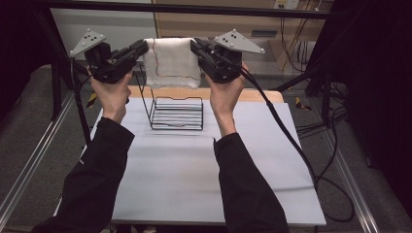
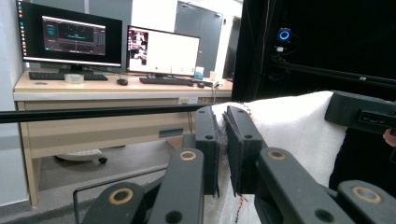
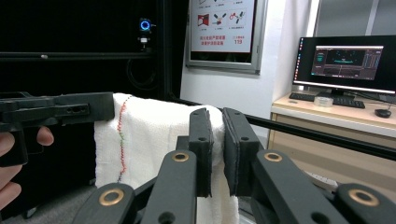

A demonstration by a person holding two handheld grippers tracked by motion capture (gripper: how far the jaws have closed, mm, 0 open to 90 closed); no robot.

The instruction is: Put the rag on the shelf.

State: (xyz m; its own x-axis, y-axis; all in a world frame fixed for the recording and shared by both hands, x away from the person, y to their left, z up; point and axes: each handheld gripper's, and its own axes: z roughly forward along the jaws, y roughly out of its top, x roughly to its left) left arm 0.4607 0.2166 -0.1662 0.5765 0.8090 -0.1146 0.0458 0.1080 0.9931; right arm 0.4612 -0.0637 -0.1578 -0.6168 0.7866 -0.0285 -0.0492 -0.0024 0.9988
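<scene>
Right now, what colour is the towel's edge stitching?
Red and green on the white towel, clearest in the right gripper view.

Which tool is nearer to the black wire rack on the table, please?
Left, slightly. The left tool hangs above the wire rack's left edge; the right tool hangs above its right edge, a touch farther out.

One towel (image 1: 172, 60), one wire rack (image 1: 177, 112), two tongs (image 1: 145, 48)

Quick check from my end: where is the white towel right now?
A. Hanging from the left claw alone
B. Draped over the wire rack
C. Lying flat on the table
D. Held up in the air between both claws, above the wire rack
D: the white towel hangs stretched between the left claw and the right claw, each shut on a top corner, above the wire rack.
</scene>
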